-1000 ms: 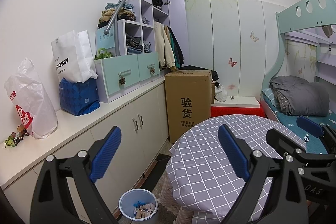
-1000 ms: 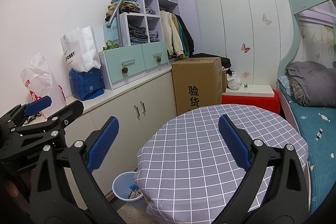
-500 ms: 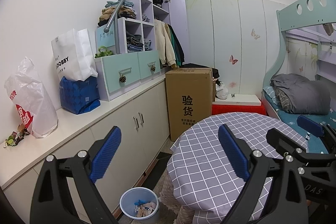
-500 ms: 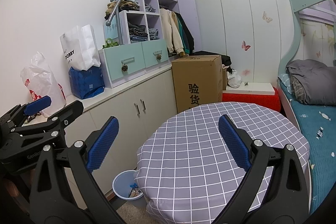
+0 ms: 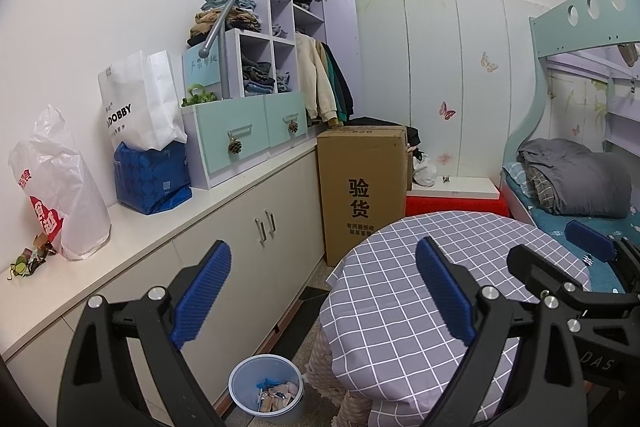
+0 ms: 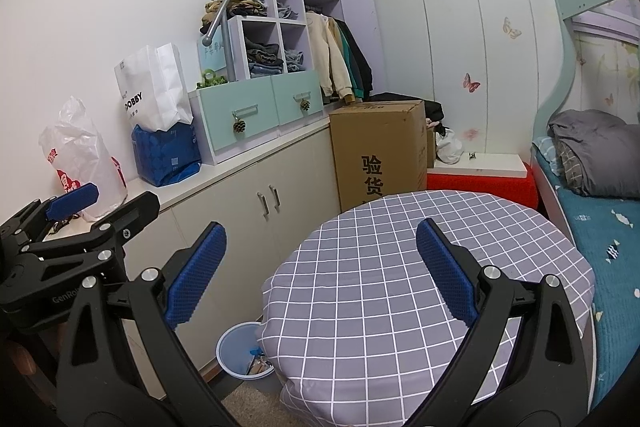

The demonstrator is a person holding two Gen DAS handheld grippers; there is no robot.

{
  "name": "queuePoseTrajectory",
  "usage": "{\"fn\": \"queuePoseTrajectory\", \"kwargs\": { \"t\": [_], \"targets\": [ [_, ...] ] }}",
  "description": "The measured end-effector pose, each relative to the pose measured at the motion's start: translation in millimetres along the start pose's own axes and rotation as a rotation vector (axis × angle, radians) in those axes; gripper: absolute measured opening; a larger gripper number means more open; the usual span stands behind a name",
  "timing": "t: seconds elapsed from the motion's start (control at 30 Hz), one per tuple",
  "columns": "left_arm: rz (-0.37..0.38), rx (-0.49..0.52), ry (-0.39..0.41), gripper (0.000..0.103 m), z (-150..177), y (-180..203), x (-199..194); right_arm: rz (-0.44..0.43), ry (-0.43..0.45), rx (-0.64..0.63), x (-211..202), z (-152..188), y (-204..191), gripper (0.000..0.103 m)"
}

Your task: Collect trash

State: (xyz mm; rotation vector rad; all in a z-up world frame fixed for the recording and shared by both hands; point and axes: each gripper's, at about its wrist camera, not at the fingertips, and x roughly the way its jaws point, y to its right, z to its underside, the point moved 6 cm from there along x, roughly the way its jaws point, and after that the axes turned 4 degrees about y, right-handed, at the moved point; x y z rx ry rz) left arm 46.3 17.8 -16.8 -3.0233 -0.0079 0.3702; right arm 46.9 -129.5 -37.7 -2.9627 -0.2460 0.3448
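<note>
While both claws are held spread wide with nothing between their blue pads, the left claw [image 5: 322,291] is seen above the gap between the cabinet front and the round table [image 5: 400,311], and the right claw [image 6: 320,273] is seen over the table's checked cloth [image 6: 380,267], with the left claw visible at the left edge of the right wrist view. On the floor, tucked between the cabinets and the near left edge of the table, a light blue waste bin [image 5: 266,385] is found, upright and partly filled with wrappers and scraps [image 5: 276,395]. On the long white counter [image 5: 132,247], at its near end, a small heap of crumpled trash [image 5: 30,259] is seen just beside a white and red plastic bag [image 5: 60,187]. Further along the counter a blue bag [image 5: 152,179] is stood, with a white paper bag [image 5: 140,103] upright in it, next to a set of mint drawers [image 5: 248,135]. Beyond the counter's far end a tall cardboard box [image 5: 362,187] is stood on the floor, and a bunk bed [image 5: 576,183] with a grey quilt is seen at the right.
</note>
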Motion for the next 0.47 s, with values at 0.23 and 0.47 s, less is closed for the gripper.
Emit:
{"fn": "queuePoseTrajectory", "kwargs": {
  "t": [0.23,0.47],
  "targets": [
    [-0.002,0.008,0.002,0.092,-3,0,5,-0.004,0.000,0.008,4,-2,3,0.094],
    [0.001,0.042,-0.023,0.092,-5,17,28,0.014,-0.017,0.036,17,4,24,0.094]
  ]
}}
